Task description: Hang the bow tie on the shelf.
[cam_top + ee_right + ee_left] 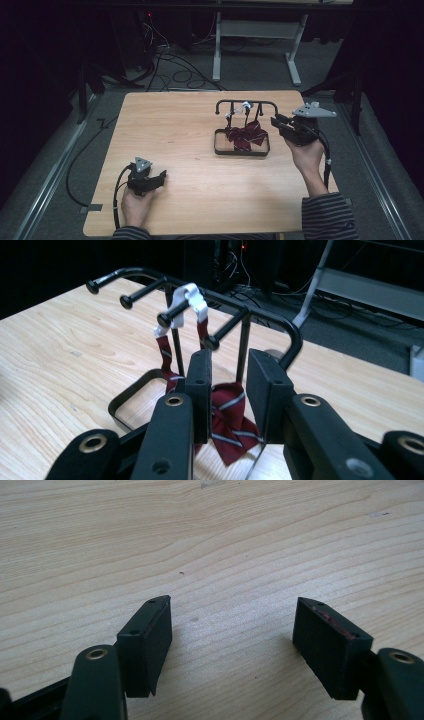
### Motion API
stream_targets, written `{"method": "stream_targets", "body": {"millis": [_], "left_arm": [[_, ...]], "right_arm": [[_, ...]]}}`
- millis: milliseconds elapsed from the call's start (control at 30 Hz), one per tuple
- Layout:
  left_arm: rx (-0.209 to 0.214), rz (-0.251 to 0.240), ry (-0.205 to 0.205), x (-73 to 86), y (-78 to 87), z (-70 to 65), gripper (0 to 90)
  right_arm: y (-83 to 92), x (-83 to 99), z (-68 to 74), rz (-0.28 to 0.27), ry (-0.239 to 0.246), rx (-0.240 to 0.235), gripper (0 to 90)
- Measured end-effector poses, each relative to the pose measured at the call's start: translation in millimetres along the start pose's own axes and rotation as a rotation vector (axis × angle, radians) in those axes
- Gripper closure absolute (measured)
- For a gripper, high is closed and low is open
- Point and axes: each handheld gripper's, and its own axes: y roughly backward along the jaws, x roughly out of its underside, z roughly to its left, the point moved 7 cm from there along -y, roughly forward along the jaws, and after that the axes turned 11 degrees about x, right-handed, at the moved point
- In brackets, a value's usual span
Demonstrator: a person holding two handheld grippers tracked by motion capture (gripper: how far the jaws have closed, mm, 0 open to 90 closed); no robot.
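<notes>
You're closing in on the bow tie (pixel 227 427) with your right hand-held gripper (pixel 230 390) half open, empty; next, line up and pinch it.

No readable text, label, brand, number or sign in any view. Tabletop (pixel 190 165): plain wood grain, no markings. Striped tie (pixel 247 135): pattern only, no lettering. Black rack (pixel 240 315): unmarked.
</notes>
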Motion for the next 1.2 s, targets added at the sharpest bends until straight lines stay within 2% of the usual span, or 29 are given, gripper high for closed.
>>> {"method": "stream_targets", "body": {"millis": [500,833,1200], "left_arm": [[-0.002,0.001,-0.003,0.1,-0.1,-0.2,32.4],[-0.002,0.0,-0.003,0.0,-0.2,-0.3,32.4],[-0.004,0.0,-0.004,0.0,-0.2,-0.3,32.4]], "right_arm": [[6.9,40.4,-11.0,0.021,-0.056,0.019,74.4],[9.0,64.2,-13.3,0.043,-0.087,0.027,74.4],[12.0,80.0,-16.3,0.05,-0.117,0.026,74.3]]}}
